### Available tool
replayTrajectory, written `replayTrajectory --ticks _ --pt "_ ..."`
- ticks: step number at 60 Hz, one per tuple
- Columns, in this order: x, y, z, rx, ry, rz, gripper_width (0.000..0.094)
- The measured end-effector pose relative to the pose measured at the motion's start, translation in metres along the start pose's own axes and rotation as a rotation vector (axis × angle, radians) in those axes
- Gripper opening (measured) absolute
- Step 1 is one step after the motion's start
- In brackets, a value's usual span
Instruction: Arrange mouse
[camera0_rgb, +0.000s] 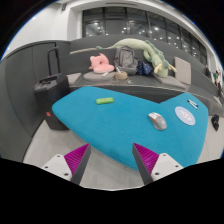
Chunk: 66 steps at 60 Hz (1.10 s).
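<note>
A grey computer mouse (157, 121) lies on a teal, curved table (115, 125), ahead of my gripper and to the right of it. My gripper (112, 160) is open and empty, its two fingers with magenta pads (77, 157) wide apart over the table's near edge and the grey floor below. The mouse is well beyond the fingertips, nearer the right finger (147, 158).
A small green flat item (104, 100) lies on the table's far left. A round white disc (185, 115) lies right of the mouse. Beyond stand a black case (50, 88), a pink soft toy (100, 65), bags and grey partition walls.
</note>
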<state>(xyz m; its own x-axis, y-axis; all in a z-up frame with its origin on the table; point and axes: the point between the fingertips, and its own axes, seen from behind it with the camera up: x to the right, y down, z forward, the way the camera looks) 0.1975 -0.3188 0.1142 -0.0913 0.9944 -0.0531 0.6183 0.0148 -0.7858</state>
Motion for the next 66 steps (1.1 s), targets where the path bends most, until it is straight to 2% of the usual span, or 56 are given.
replayTrajectory --ticks 8,9,16,17,30,39,48,66 --pt "0.047 0.000 0.005 0.008 0.105 0.060 0.0857" --pt "0.075 0.000 0.010 0.012 0.110 0.065 0.0859" --pt "0.138 0.004 0.020 0.026 0.192 0.109 0.0862" --pt "0.129 0.006 0.020 0.028 0.210 0.118 0.0865" --pt "0.204 0.006 0.041 0.056 0.283 0.127 0.0870" --pt "0.226 -0.008 0.075 0.101 0.272 0.113 0.0866" --pt "0.241 -0.022 0.112 0.108 0.274 0.090 0.0855" --pt "0.258 -0.027 0.191 0.058 0.252 0.053 0.0857"
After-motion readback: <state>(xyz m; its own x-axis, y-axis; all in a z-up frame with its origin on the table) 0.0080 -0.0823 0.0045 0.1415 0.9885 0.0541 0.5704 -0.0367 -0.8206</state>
